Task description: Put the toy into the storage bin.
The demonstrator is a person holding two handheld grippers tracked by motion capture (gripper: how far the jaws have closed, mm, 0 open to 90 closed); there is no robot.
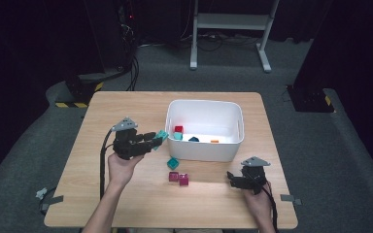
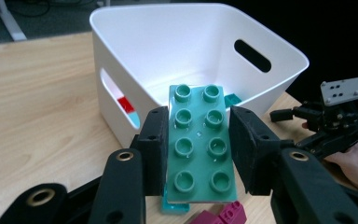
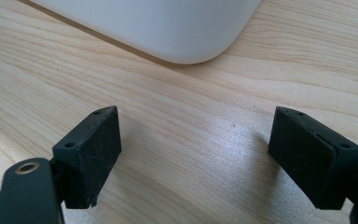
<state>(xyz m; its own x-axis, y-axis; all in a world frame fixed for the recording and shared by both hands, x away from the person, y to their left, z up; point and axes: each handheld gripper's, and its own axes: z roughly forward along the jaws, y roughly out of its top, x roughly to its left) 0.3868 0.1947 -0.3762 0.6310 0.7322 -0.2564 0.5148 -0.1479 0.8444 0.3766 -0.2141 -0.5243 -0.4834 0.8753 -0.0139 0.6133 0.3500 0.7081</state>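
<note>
My left gripper (image 2: pixel 198 140) is shut on a long green studded brick (image 2: pixel 199 147), held in the air just left of the white bin (image 1: pixel 206 153); from above, the left gripper (image 1: pixel 153 139) and the green brick (image 1: pixel 162 136) show near the bin's left wall. On the table in front of the bin lie a teal brick (image 1: pixel 173 163) and two magenta bricks (image 1: pixel 178 178). Inside the bin are a red brick (image 1: pixel 178 129), a teal one, a dark one and an orange one. My right gripper (image 1: pixel 233 178) is open, low over bare wood near the bin's front right corner (image 3: pixel 186 42).
The bin has a handle slot (image 2: pixel 252 55) in its far wall. The wooden table (image 1: pixel 126 199) has free room at the left and front. A white metal frame (image 1: pixel 230 22) stands on the grey floor beyond the table.
</note>
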